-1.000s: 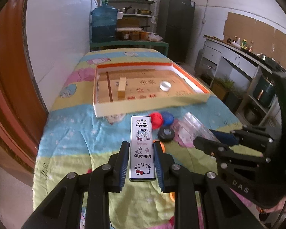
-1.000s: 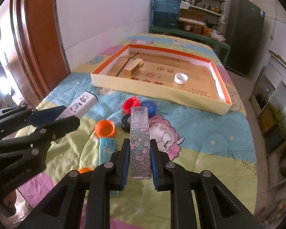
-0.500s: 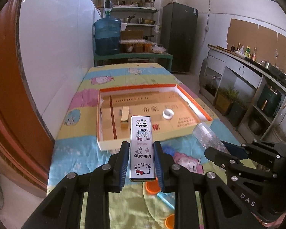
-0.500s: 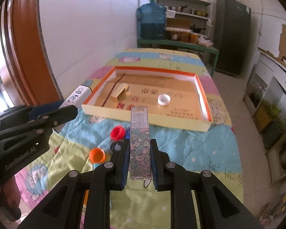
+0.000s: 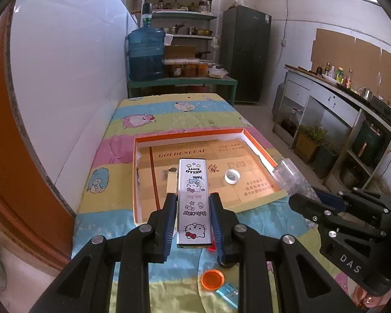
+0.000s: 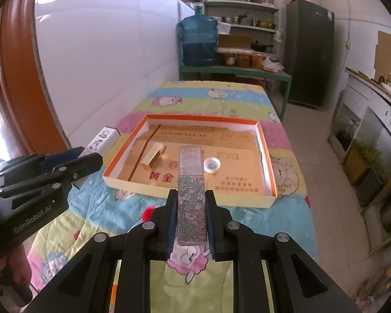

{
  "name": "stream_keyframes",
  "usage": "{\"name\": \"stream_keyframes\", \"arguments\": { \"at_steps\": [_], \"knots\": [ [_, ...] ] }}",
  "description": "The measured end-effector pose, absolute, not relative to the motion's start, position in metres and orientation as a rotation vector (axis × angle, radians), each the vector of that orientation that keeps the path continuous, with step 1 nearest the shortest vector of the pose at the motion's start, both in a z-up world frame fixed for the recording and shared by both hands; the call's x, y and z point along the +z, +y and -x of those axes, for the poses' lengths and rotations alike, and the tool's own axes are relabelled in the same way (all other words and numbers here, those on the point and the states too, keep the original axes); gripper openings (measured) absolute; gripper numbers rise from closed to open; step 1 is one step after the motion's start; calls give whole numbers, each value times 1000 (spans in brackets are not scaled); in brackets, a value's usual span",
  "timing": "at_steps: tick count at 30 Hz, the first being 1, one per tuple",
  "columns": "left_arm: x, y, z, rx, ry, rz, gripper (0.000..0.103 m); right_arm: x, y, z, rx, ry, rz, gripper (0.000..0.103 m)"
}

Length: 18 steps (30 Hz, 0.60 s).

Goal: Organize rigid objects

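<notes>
My left gripper is shut on a white Hello Kitty box, held in the air in front of the near edge of the orange-rimmed cardboard tray. My right gripper is shut on a clear floral-patterned box, also held above the near rim of the tray. Inside the tray lie a gold block and a white bottle cap. The left gripper and its box also show in the right wrist view; the right gripper's box shows in the left wrist view.
The tray sits on a table with a cartoon-print cloth. An orange cap and a small blue packet lie on the cloth near me; a red cap peeks out too. A white wall runs along the left; a blue water jug stands behind the table.
Both grippers have risen and moved forward toward the tray with their boxes still held. The loose caps have dropped below and behind the fingers.
</notes>
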<state>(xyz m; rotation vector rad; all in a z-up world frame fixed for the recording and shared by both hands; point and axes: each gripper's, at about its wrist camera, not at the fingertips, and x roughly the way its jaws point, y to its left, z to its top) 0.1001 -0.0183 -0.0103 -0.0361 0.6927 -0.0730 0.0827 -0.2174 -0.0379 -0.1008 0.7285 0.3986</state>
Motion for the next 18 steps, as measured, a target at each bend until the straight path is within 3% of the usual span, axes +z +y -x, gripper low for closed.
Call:
{"name": "stream_keyframes", "arguments": {
  "at_steps": [18],
  "knots": [
    [-20, -31, -172, -123, 754, 67, 26, -40, -242, -156, 354, 766, 46, 20]
  ]
}}
